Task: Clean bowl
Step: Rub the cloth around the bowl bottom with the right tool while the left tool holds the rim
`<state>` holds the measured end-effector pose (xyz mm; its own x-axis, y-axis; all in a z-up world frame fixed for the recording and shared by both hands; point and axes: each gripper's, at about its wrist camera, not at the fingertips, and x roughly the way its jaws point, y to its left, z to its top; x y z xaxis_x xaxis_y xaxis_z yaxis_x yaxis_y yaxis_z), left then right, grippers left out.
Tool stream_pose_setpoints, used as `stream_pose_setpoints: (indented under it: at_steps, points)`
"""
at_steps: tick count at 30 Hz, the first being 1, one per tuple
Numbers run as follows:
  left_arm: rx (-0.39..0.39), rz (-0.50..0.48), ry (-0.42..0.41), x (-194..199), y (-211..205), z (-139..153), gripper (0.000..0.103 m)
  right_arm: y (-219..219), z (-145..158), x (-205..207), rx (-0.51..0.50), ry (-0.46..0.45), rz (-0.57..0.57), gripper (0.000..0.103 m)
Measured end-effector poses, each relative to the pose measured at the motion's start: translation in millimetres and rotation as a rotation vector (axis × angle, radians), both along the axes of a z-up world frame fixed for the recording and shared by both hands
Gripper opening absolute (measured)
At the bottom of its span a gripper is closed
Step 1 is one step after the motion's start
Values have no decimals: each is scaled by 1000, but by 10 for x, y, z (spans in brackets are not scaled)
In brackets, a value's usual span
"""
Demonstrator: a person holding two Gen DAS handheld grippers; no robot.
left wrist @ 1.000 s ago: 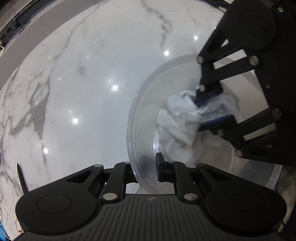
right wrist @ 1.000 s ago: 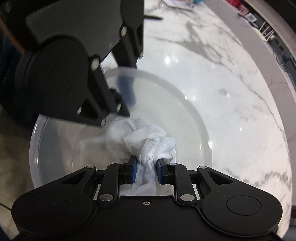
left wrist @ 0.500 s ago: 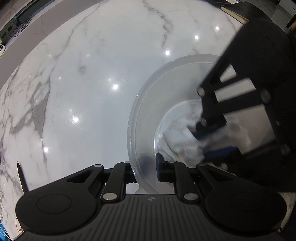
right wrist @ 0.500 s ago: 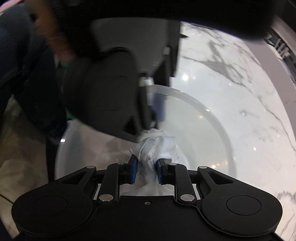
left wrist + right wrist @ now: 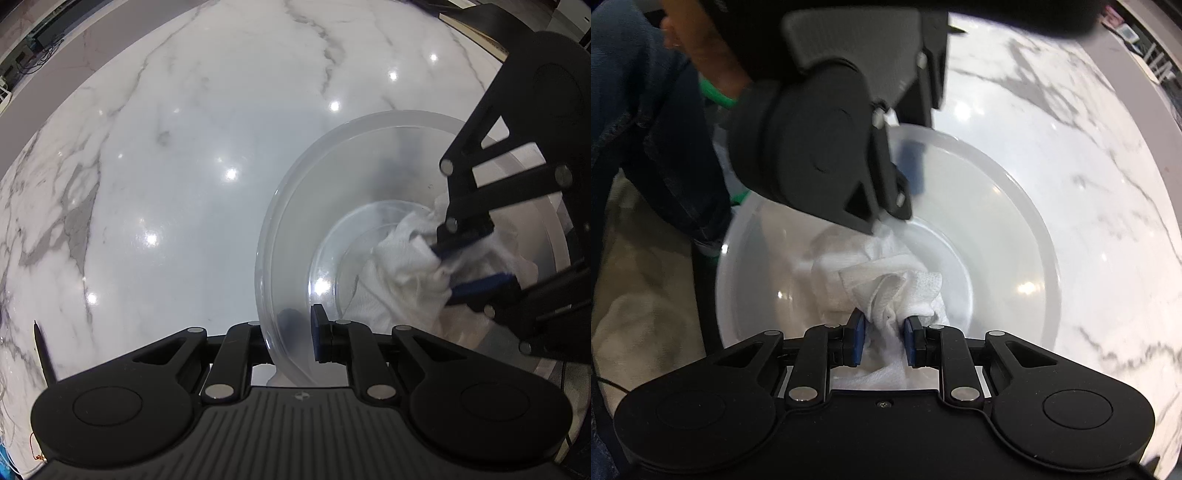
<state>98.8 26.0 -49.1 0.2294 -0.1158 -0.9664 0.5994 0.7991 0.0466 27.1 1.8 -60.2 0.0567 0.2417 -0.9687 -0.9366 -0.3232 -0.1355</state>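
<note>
Glossy marble [image 5: 184,155]; frosted round bowl [image 5: 295,177], crumpled cloth [image 5: 886,288].

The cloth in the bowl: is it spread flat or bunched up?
Bunched up. The cloth sits crumpled in folds inside the bowl, pinched by the right gripper.

**Bowl with cloth inside**

The bowl [image 5: 295,206] is translucent plastic, round and wide-rimmed, tilted on the white marble top. A crumpled white cloth [image 5: 886,288] lies bunched inside, against the base and lower wall. The near wall is clamped at the rim.
</note>
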Motion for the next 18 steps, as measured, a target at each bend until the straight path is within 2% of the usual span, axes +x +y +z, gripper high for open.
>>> stream_pose_setpoints:
  at_steps: [6, 12, 16, 18]
  points:
    - [-40, 62, 3, 19, 78, -12, 12, 11, -24, 93, 20, -53, -77, 19]
    - [-64, 148, -7, 78, 40, -33, 12, 36, -12, 177, 84, -108, -186, 19]
    - [-103, 204, -27, 92, 0, -24, 13, 6, 62, 303, 180, -83, -318, 19]
    - [-85, 190, -40, 72, -40, -19, 13, -44, 88, 359, 224, -60, -368, 19]
